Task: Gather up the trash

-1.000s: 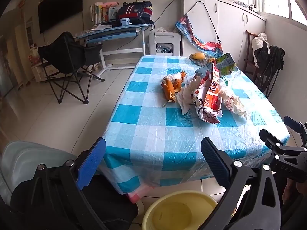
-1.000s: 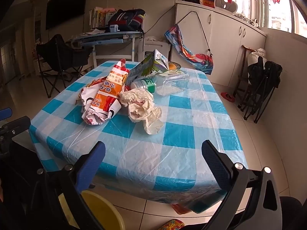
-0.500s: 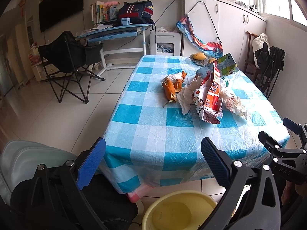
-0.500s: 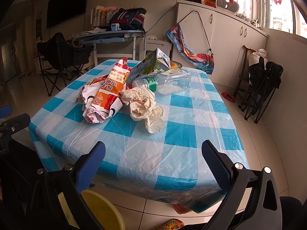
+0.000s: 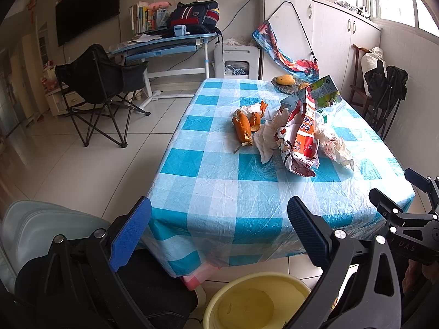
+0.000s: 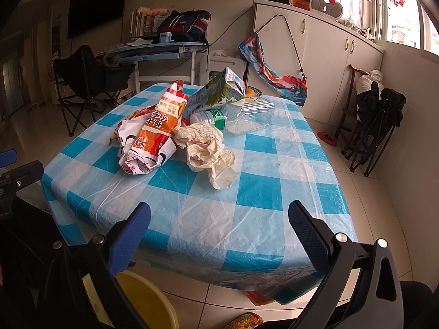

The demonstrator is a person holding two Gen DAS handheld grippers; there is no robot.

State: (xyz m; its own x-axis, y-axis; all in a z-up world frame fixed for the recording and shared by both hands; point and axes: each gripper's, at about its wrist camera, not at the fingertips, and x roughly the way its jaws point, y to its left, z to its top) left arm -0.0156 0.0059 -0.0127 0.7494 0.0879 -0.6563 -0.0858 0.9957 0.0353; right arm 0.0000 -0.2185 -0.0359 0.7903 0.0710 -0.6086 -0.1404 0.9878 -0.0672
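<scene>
The left hand-held gripper point(image 5: 219, 230) hangs short of the bench point(image 5: 219, 192), jaws spread wide, holding and touching nothing. The right hand-held gripper point(image 6: 219, 233) is likewise spread and empty at the bench's near edge. The trash lies mid-bench: orange peel point(image 5: 244, 128), a snack bag point(image 6: 153, 134), crumpled paper point(image 6: 208, 153), a clear bottle point(image 6: 233, 116) and a carton point(image 6: 219, 90). A yellow bucket point(image 5: 255, 301) on the floor is cut off by the frame.

Right hand-held gripper point(image 6: 219, 235) spread empty, checked table point(image 6: 260, 192), crumpled tissue point(image 6: 208, 150), snack bag point(image 6: 153, 131), yellow bucket point(image 6: 148, 301)
</scene>
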